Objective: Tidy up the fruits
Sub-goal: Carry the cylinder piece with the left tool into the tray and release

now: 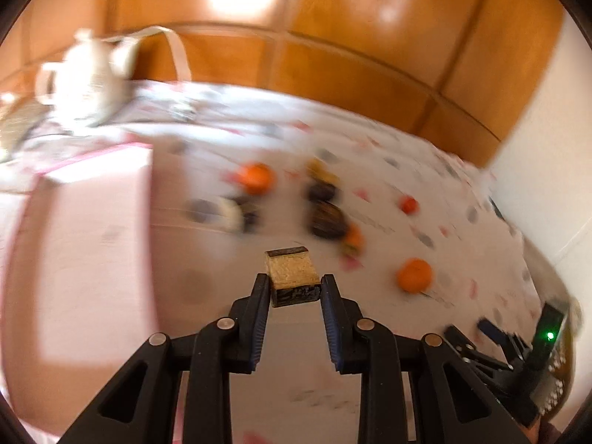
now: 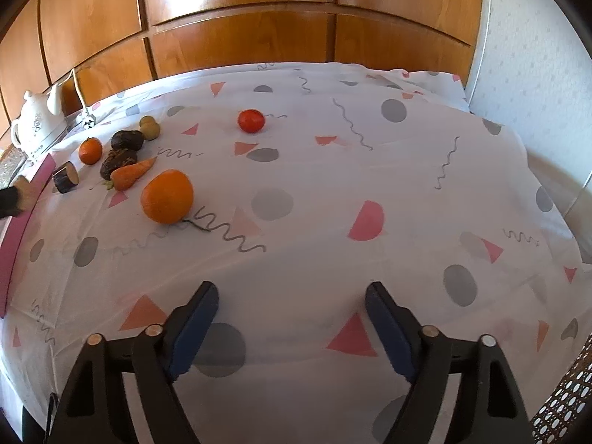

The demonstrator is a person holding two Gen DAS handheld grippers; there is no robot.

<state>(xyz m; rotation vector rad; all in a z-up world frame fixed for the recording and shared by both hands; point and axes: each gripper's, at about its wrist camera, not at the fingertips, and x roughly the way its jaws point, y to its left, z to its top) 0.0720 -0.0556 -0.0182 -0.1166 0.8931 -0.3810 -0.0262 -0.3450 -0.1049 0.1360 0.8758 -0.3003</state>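
White teapot (image 2: pixel 35 120) at the far left edge of the tabletop (image 2: pixel 333 170). Cloth with pink and grey shapes. Brown wooden wall (image 2: pixel 240 18) behind. Pink box (image 1: pixel 85 229) nearby.

No text, label, brand or number can be read in either view. The teapot (image 2: pixel 35 124) bears a small dark motif, too small to make out. The tablecloth (image 2: pixel 333 185) carries only printed shapes and squiggles, no lettering.
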